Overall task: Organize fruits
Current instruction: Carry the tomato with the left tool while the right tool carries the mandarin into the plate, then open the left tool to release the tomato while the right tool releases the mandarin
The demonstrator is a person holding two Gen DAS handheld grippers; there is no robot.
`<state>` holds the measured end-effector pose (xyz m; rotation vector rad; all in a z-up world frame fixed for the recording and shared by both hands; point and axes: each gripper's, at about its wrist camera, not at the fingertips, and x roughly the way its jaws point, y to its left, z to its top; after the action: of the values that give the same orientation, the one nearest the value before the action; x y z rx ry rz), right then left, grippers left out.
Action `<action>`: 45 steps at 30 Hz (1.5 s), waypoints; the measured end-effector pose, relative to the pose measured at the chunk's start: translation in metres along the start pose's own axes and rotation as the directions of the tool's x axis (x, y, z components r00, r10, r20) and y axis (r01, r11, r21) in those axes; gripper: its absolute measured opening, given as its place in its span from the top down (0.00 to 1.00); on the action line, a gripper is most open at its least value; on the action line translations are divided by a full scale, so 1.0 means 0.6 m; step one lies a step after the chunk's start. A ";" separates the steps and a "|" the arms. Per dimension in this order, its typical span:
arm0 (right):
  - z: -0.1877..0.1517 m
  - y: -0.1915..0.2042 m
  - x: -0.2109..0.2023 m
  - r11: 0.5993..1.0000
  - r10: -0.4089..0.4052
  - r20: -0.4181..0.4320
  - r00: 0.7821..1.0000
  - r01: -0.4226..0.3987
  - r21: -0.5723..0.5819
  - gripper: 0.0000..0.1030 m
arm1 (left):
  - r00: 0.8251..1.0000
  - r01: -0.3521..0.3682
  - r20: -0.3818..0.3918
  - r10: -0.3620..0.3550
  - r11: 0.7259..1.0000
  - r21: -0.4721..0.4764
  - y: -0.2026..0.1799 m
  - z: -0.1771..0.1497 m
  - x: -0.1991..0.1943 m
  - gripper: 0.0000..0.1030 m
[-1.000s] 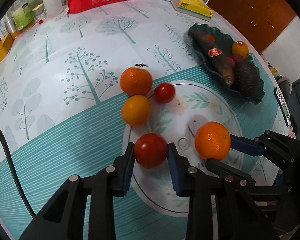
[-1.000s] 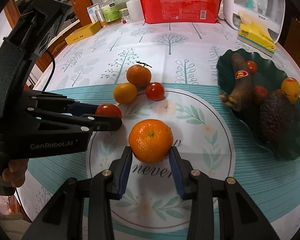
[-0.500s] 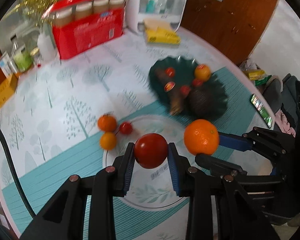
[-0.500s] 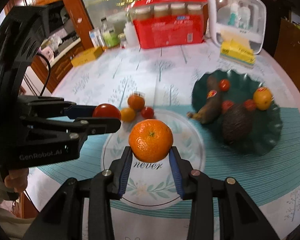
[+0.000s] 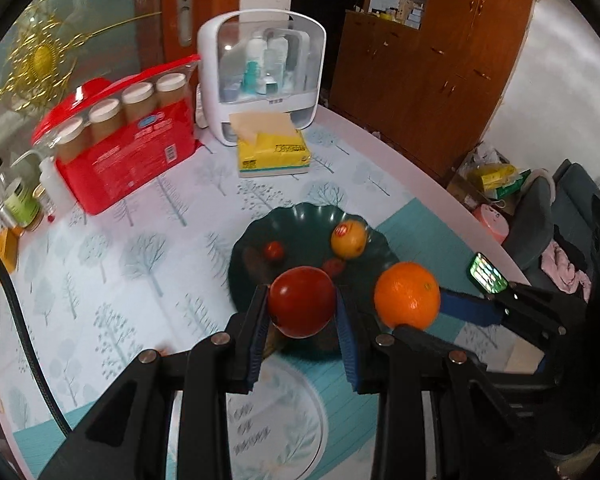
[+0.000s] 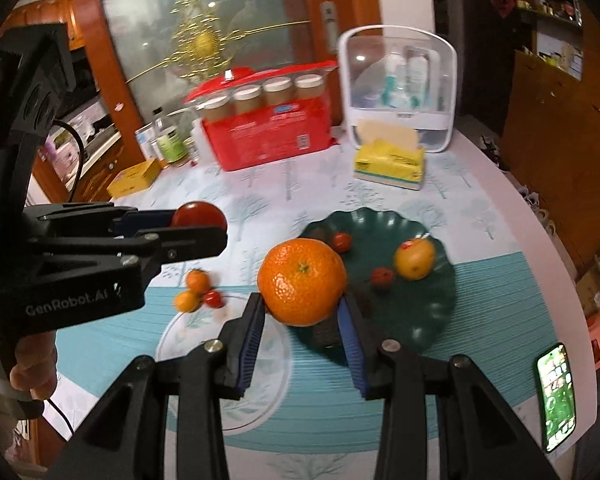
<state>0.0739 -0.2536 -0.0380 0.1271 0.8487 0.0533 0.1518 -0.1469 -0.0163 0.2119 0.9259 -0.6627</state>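
Observation:
My left gripper (image 5: 302, 307) is shut on a red tomato (image 5: 302, 301), held high above the table near the dark green fruit plate (image 5: 300, 220). My right gripper (image 6: 302, 304) is shut on an orange (image 6: 302, 282), also raised, over the plate's (image 6: 428, 312) near left rim. The plate holds a yellow stickered fruit (image 6: 415, 258), small red fruits (image 6: 342, 241) and partly hidden dark fruit. Two small oranges (image 6: 196, 281) and a small tomato (image 6: 213, 298) lie on the tablecloth at left. The orange also shows in the left wrist view (image 5: 406, 295).
A red pack of jars (image 5: 128, 148), a yellow tissue box (image 5: 274, 152) and a white cosmetics case (image 5: 262, 80) stand at the back of the table. Bottles and a yellow box (image 6: 134, 178) sit at the back left. A lit phone (image 6: 556, 394) lies near the right table edge.
Both grippers have risen further with their fruit and swung toward the green plate. The table looks farther away and the plate now lies just beyond both held fruits.

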 end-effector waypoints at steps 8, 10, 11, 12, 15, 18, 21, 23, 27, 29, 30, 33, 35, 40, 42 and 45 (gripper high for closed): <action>0.004 -0.091 0.055 0.999 -0.042 -0.046 0.998 0.041 -0.032 0.63 | 0.991 -0.095 -0.099 0.095 0.995 0.007 -0.039 0.042 0.132 0.70; 0.000 -0.114 0.080 0.999 -0.033 -0.069 0.997 0.031 -0.032 0.63 | 0.982 -0.130 -0.134 0.130 0.991 0.009 -0.037 0.045 0.170 0.70; -0.002 -0.123 0.093 0.999 -0.027 -0.084 0.996 0.025 -0.030 0.63 | 0.977 -0.147 -0.157 0.146 0.989 0.004 -0.034 0.046 0.190 0.70; -0.004 -0.130 0.105 0.999 -0.022 -0.096 0.995 0.019 -0.030 0.63 | 0.970 -0.164 -0.182 0.161 0.986 -0.004 -0.030 0.047 0.210 0.70; -0.012 -0.145 0.142 0.999 -0.012 -0.138 0.990 0.007 -0.035 0.63 | 0.952 -0.205 -0.236 0.194 0.979 -0.022 -0.018 0.043 0.255 0.70; -0.021 -0.155 0.175 0.999 0.004 -0.178 0.984 -0.011 -0.041 0.63 | 0.936 -0.233 -0.278 0.215 0.972 -0.032 -0.008 0.036 0.289 0.70; -0.026 -0.162 0.204 0.999 0.025 -0.217 0.976 -0.034 -0.037 0.63 | 0.924 -0.250 -0.309 0.225 0.967 -0.041 0.000 0.032 0.314 0.70; -0.029 -0.165 0.222 0.998 0.037 -0.240 0.970 -0.046 -0.035 0.63 | 0.918 -0.258 -0.322 0.230 0.965 -0.044 0.003 0.029 0.324 0.70; -0.033 -0.169 0.247 0.998 0.043 -0.271 0.962 -0.054 -0.034 0.63 | 0.917 -0.263 -0.323 0.235 0.964 -0.043 0.007 0.029 0.333 0.70; -0.033 -0.170 0.251 0.998 0.047 -0.269 0.962 -0.058 -0.033 0.63 | 0.916 -0.263 -0.324 0.236 0.964 -0.040 0.007 0.030 0.335 0.70; -0.031 -0.170 0.253 0.998 0.048 -0.266 0.963 -0.060 -0.035 0.62 | 0.915 -0.263 -0.326 0.237 0.964 -0.039 0.007 0.030 0.336 0.70; -0.028 -0.167 0.255 0.997 0.042 -0.262 0.964 -0.057 -0.048 0.61 | 0.913 -0.265 -0.327 0.244 0.964 -0.023 0.004 0.030 0.337 0.70; -0.029 -0.165 0.255 0.997 0.033 -0.261 0.965 -0.049 -0.055 0.61 | 0.911 -0.267 -0.327 0.250 0.964 -0.009 0.001 0.029 0.338 0.68; -0.030 -0.163 0.255 0.997 0.023 -0.272 0.962 -0.043 -0.068 0.61 | 0.917 -0.247 -0.329 0.225 0.969 -0.026 0.000 0.031 0.336 0.48; -0.029 -0.164 0.251 0.997 0.028 -0.269 0.963 -0.047 -0.064 0.61 | 0.922 -0.244 -0.317 0.221 0.969 -0.032 -0.002 0.032 0.331 0.45; -0.026 -0.165 0.243 0.997 0.030 -0.259 0.966 -0.048 -0.064 0.61 | 0.925 -0.238 -0.311 0.217 0.971 -0.031 -0.008 0.033 0.323 0.44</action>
<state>0.1579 -0.3362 -0.1700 0.0715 1.1031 0.1386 0.2437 -0.2437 -0.1583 0.3633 1.1989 -0.3866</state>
